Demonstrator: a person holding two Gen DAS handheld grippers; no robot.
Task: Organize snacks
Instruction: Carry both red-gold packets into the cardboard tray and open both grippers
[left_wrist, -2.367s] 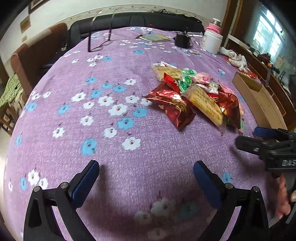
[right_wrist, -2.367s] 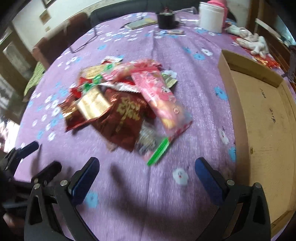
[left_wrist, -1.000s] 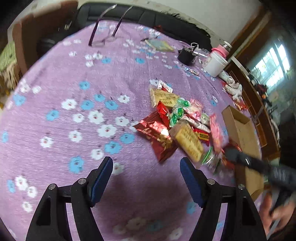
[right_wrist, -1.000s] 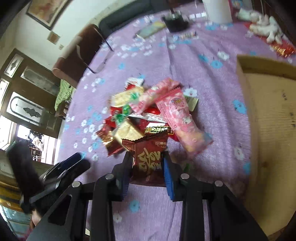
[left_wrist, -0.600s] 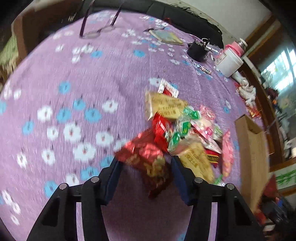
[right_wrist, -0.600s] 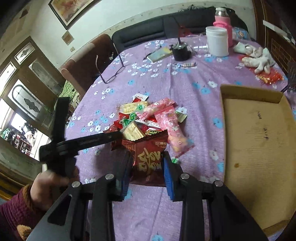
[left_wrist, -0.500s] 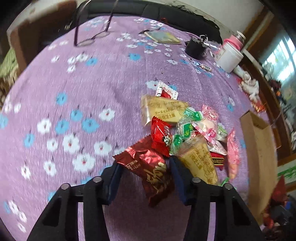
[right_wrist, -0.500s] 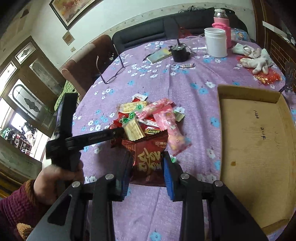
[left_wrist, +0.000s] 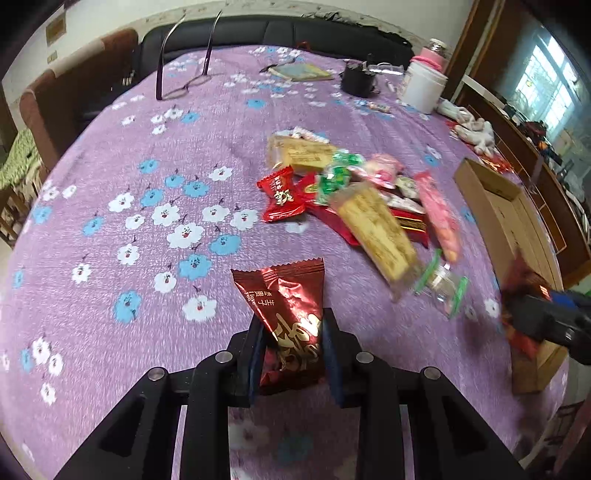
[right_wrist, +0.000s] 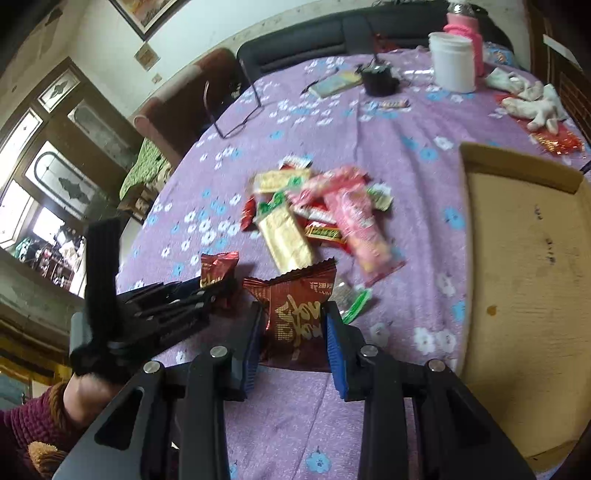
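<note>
The heap of foil and plastic snack packets is seen lying on the purple flowered tablecloth. Right of the heap, the shallow brown cardboard box is set. Behind the heap, the white plastic tub and black cup are placed; behind-left, folded spectacles.

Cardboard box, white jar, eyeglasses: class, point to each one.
cardboard box (right_wrist: 517, 258), right wrist view, bare inside floor.
white jar (right_wrist: 453, 62), right wrist view, side wall.
eyeglasses (left_wrist: 184, 86), left wrist view, lens frame.

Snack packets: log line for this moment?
left gripper: closing on dark red packet | right gripper: holds dark red packet | cardboard box: empty
</note>
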